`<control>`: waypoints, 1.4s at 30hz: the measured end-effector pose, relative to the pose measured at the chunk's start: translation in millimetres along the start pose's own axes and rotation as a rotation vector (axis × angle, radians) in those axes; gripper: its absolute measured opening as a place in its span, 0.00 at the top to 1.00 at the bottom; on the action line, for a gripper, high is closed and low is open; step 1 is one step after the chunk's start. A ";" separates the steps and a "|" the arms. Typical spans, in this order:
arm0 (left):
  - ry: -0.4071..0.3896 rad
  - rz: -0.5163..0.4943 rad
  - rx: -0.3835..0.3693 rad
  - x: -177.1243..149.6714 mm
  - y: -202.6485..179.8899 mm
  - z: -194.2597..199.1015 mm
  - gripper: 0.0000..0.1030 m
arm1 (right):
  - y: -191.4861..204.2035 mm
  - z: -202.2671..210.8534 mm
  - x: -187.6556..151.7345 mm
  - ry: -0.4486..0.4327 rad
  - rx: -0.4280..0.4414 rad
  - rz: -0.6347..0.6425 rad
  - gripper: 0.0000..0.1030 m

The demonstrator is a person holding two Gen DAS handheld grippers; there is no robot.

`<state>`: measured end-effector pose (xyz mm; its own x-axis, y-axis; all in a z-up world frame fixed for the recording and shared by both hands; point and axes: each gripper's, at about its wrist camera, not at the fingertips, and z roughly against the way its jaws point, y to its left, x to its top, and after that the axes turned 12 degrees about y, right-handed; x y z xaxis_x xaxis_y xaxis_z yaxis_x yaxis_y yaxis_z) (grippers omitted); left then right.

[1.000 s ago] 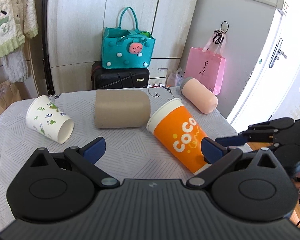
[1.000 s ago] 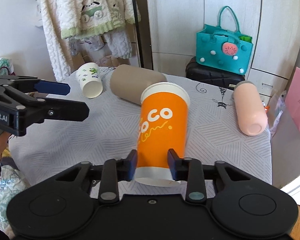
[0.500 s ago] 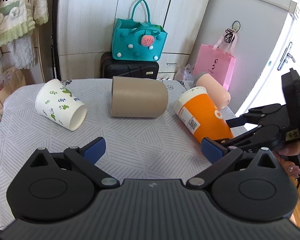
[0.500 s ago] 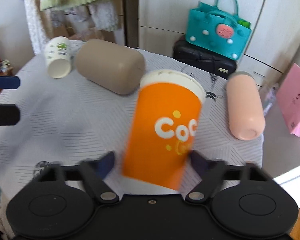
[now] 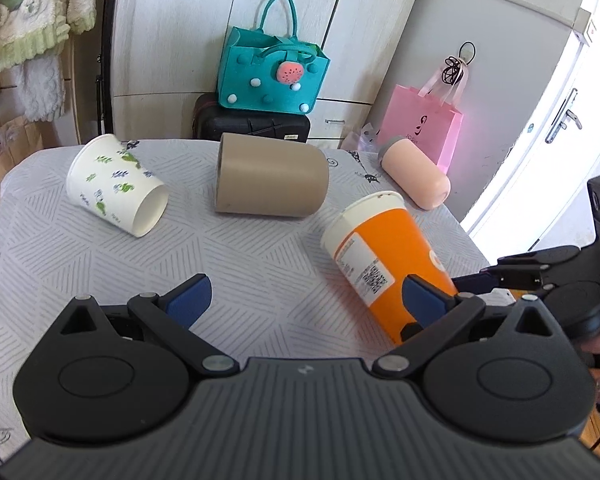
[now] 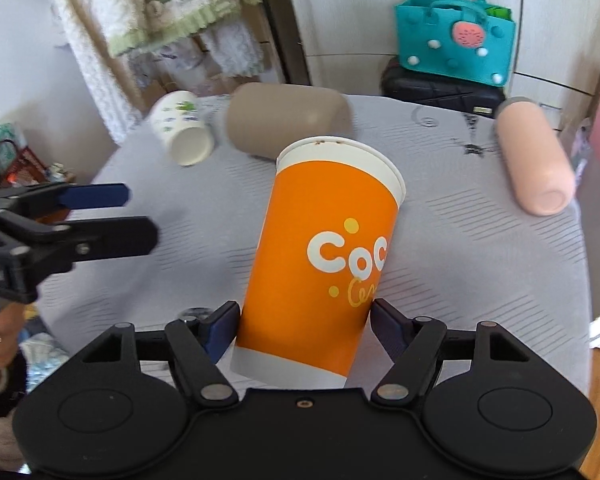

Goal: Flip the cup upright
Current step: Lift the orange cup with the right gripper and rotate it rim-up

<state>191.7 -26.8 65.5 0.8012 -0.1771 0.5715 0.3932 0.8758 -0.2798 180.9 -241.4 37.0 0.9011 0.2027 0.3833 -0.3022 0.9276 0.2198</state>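
Observation:
An orange paper cup [image 6: 320,264] with a white rim and white lettering is tilted, its base near my right gripper [image 6: 304,320], whose blue pads sit on either side of the cup's lower body. The cup also shows in the left wrist view [image 5: 384,260], lifted and leaning over the table's right side. My left gripper [image 5: 304,300] is open and empty above the cloth-covered table [image 5: 240,248]. It shows at the left in the right wrist view [image 6: 92,216].
On the table lie a white leaf-print paper cup [image 5: 116,184], a tan cylinder cup [image 5: 268,180] and a peach bottle [image 5: 416,176], all on their sides. A teal bag [image 5: 272,72], a black case and a pink bag [image 5: 420,128] stand behind.
The right gripper has lifted and tilted the orange cup from lying flat toward upright. The jaws widened around it half a second ago and now sit closer against it. The left gripper stayed open.

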 end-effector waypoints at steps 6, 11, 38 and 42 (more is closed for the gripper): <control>0.041 0.031 -0.065 -9.7 9.9 13.3 0.00 | 19.5 -7.6 -9.9 0.023 0.102 -0.018 0.26; 0.104 0.077 -0.123 -17.3 21.0 12.6 0.00 | 38.8 -12.5 -13.7 0.033 0.148 0.009 0.26; 0.103 0.041 -0.248 -10.1 13.8 -34.6 0.28 | 33.2 -27.6 -7.7 -0.133 0.145 0.208 0.21; -0.016 -0.049 -0.174 -12.7 1.0 -21.5 0.30 | 38.8 -22.5 -10.0 -0.235 0.098 0.282 0.21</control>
<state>191.5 -33.3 41.4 0.7727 -0.2091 0.5993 0.5045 0.7753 -0.3799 167.1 -200.4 21.5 0.6859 0.3573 0.6339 -0.5666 0.8088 0.1573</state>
